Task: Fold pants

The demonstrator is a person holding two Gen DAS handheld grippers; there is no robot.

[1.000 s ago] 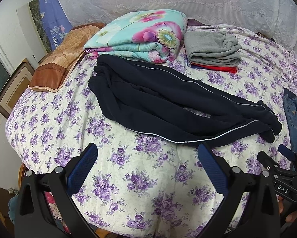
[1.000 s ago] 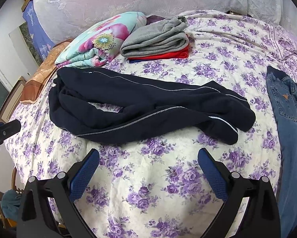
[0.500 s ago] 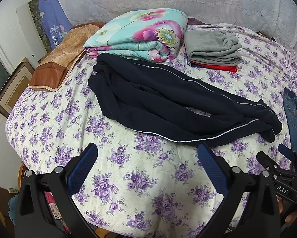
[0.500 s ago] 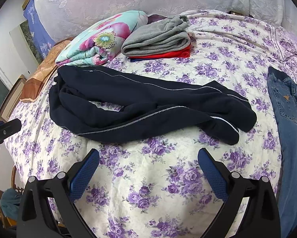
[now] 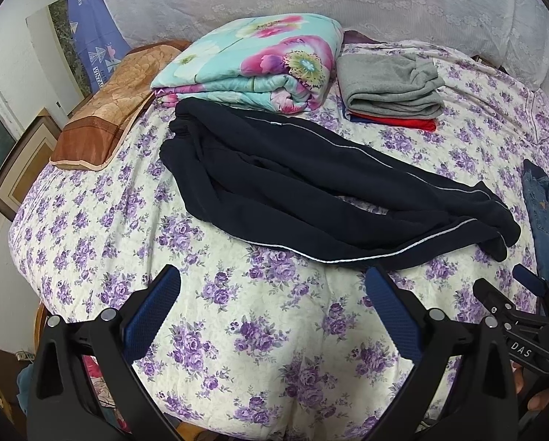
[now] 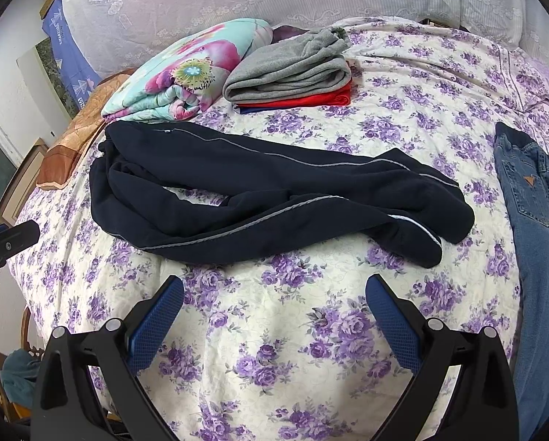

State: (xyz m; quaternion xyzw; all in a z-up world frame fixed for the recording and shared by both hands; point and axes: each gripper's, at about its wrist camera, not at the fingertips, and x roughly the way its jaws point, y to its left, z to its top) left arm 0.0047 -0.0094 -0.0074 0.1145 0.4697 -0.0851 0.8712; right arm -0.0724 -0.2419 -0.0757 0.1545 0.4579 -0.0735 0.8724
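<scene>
Pants (image 5: 311,191) unfolded; both jaws wide, empty; jeans (image 6: 531,198) fuller in right view.

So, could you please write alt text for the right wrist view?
Dark navy pants lie loosely spread, unfolded, across a purple-flowered bedspread, beyond the open right tool. Blue jeans lie at right; a folded grey garment sits behind.

The white letters "DAS" stand on the black right gripper (image 5: 523,345), seen near the bed's front right corner. A blue cloth (image 5: 90,42) hanging past the bed's far left corner has white letters that look like "VINTAGE". Its other words are too small to read.
</scene>
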